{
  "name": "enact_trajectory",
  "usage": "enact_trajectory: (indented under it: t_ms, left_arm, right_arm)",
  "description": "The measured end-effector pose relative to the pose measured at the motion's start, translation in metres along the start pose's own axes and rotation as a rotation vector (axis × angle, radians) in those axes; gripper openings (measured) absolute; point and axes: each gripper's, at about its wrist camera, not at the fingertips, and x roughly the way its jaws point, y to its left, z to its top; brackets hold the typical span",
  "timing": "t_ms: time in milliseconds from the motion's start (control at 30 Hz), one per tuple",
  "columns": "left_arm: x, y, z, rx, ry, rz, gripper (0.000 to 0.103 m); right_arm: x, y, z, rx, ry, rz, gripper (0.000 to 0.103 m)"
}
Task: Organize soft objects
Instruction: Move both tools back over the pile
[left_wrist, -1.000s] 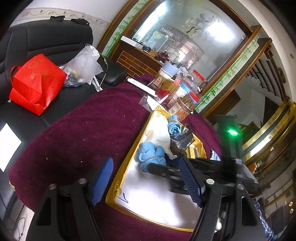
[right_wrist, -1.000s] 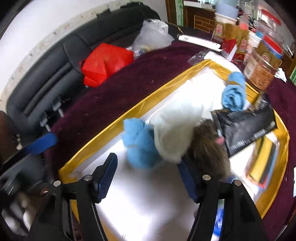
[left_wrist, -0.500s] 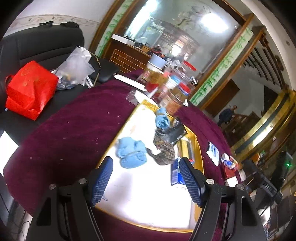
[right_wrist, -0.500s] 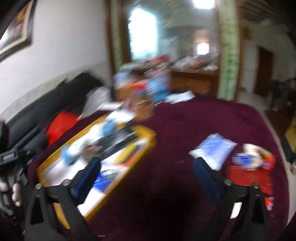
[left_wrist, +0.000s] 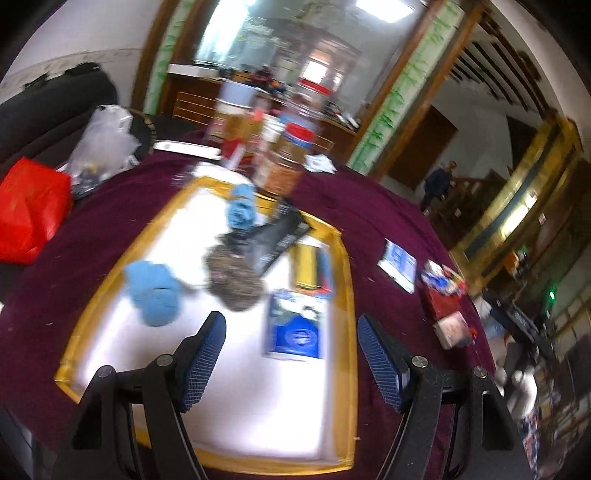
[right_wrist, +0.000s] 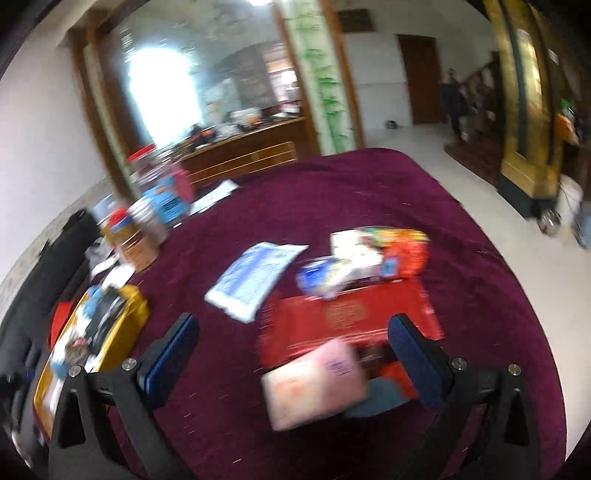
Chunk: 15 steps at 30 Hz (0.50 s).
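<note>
Fuzzy maroon cloth (left_wrist: 369, 218) under a glossy gold-rimmed tray (left_wrist: 345, 295), fluffy blue towel (left_wrist: 155, 295)

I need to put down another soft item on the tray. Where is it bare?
The tray's near end is bare, between the left gripper and the blue packet. Its far half is crowded: blue cloth, brown bundle, black pouch, rolled cloth.

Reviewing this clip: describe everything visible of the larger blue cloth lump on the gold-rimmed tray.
The blue cloth is a soft, fuzzy, light-blue bundle, bunched into two rounded lumps rather than folded flat. It lies on the white surface of the tray, near its left gold rim, apart from the brown furry lump to its right. Motion blur hides finer texture. Nothing grips it: the left tool hangs open nearer the camera, not touching it.
</note>
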Motion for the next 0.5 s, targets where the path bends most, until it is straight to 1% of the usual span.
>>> enact_trajectory:
  t_ms: [67,200,267,333,500]
  left_arm:
    - [0.012,-0.019,-0.001,0.034,0.031,-0.018,0.077]
    - [0.042,-0.065,-0.003,0.110,0.118,-0.070,0.077]
    - [0.055,-0.086,-0.003,0.146,0.143,-0.082,0.077]
    - [0.073,-0.110,0.000,0.191,0.174,-0.088,0.077]
    - [0.124,-0.168,-0.001,0.286,0.245,-0.118,0.077]
  right_arm:
    - [0.008,-0.023,0.005,0.042,-0.012,-0.030,0.101]
    - [0.023,-0.052,0.009,0.087,-0.020,-0.059,0.101]
    - [0.030,-0.064,0.005,0.110,-0.013,-0.049,0.101]
    - [0.035,-0.072,0.003,0.133,0.011,-0.032,0.101]
    - [0.035,-0.089,0.002,0.196,0.027,-0.014,0.101]
